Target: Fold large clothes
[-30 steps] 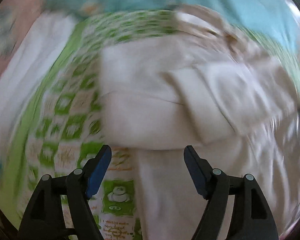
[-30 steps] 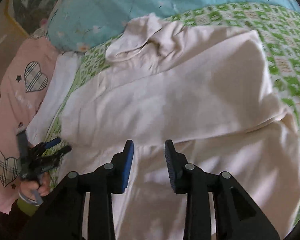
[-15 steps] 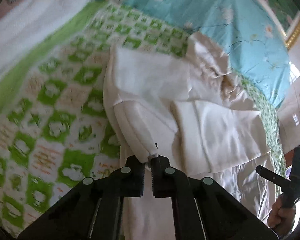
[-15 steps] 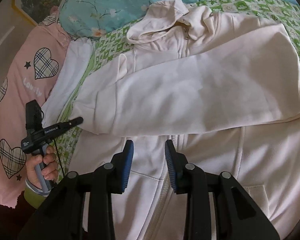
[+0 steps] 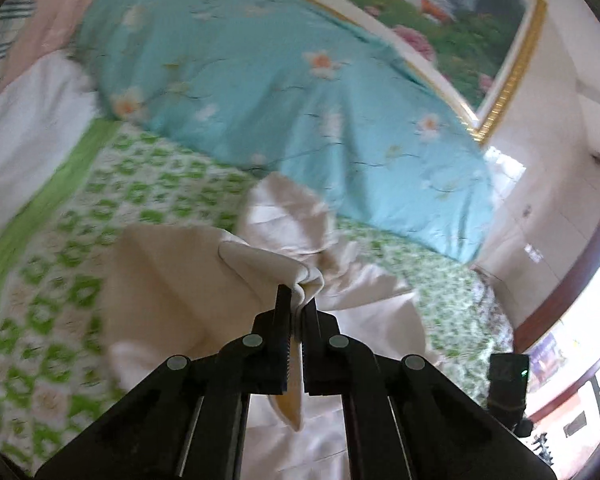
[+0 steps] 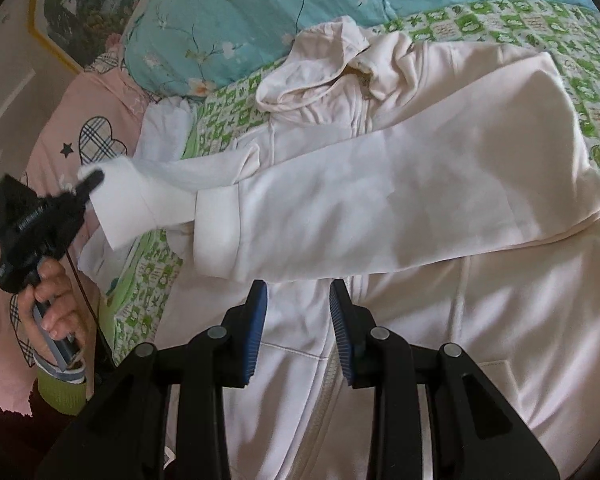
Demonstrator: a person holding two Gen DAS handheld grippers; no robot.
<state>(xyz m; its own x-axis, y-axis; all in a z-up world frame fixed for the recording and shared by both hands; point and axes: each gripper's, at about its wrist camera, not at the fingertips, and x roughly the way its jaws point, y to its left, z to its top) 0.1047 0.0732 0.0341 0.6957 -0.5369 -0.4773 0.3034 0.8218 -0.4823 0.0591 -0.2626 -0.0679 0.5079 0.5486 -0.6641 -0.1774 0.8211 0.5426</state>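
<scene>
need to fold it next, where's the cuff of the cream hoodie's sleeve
In the right wrist view it is at the left, pinched in the left gripper and lifted above the green checked bedsheet.

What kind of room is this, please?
Most likely a bedroom: the hoodie lies on a bed with a green patterned sheet, beside a blue flowered quilt, below a framed picture.

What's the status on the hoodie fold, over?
Left gripper shut on sleeve cuff, lifted off bed. Right gripper open, empty, over hoodie front. Other sleeve lies folded across chest. Nothing in the way.
</scene>
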